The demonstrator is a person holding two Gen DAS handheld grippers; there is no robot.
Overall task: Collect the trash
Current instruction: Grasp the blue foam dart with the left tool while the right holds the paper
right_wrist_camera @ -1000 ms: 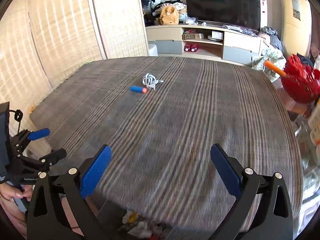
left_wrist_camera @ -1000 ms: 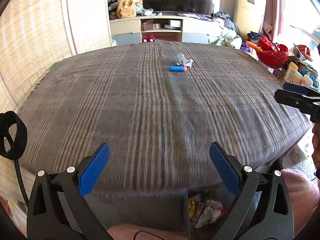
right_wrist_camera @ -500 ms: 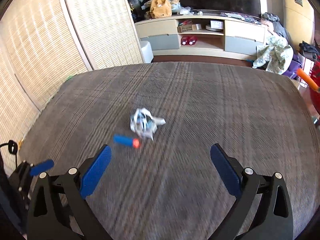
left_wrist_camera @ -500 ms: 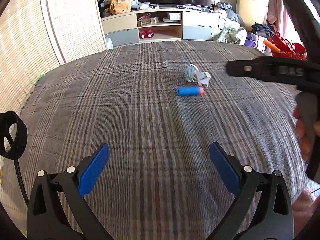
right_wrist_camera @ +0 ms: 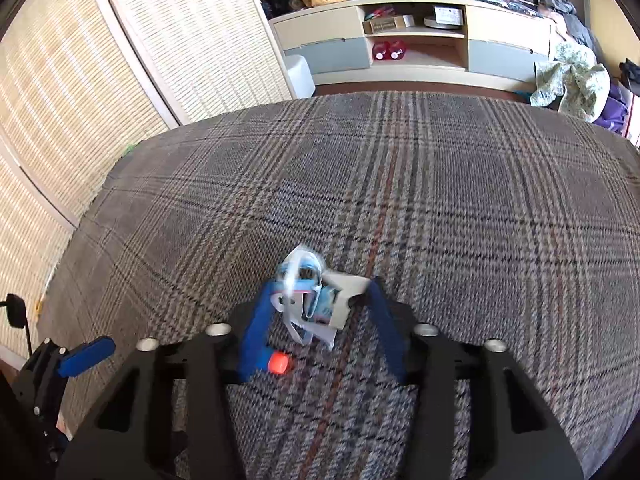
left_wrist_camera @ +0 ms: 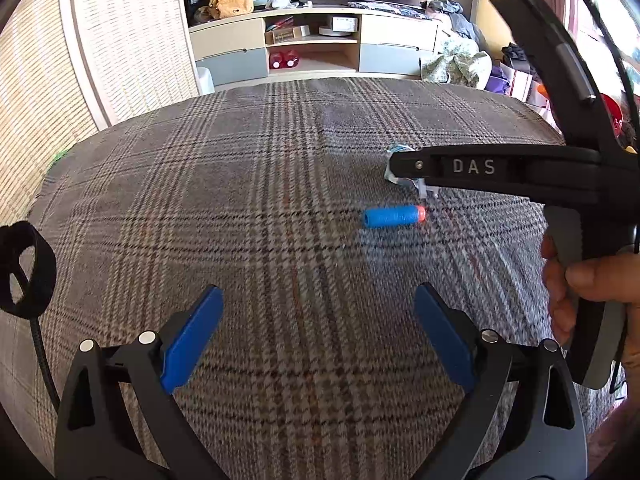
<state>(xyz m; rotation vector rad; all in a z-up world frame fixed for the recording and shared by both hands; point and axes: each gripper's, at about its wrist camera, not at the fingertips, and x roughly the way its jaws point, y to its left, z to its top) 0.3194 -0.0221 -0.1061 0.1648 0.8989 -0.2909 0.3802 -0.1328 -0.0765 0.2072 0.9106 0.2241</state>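
Observation:
A crumpled white and blue wrapper (right_wrist_camera: 310, 296) lies on the plaid bed cover (right_wrist_camera: 440, 208). My right gripper (right_wrist_camera: 320, 300) has its blue fingers closed in on both sides of it. In the left wrist view the wrapper (left_wrist_camera: 396, 150) is mostly hidden behind the right gripper's black body (left_wrist_camera: 500, 168). A blue foam dart with an orange tip (left_wrist_camera: 394, 216) lies just in front of the wrapper; its orange tip shows in the right wrist view (right_wrist_camera: 279, 362). My left gripper (left_wrist_camera: 318, 332) is open and empty, held low over the cover, short of the dart.
A TV cabinet (left_wrist_camera: 312, 52) with shelves stands beyond the bed. Woven blinds (left_wrist_camera: 132, 40) run along the left. Clothes and bags (left_wrist_camera: 456, 66) are piled at the right of the bed. A person's hand (left_wrist_camera: 580, 288) holds the right gripper's handle.
Both grippers moved forward over the bed. The right gripper reached the wrapper and its fingers narrowed around it. The left gripper stayed open.

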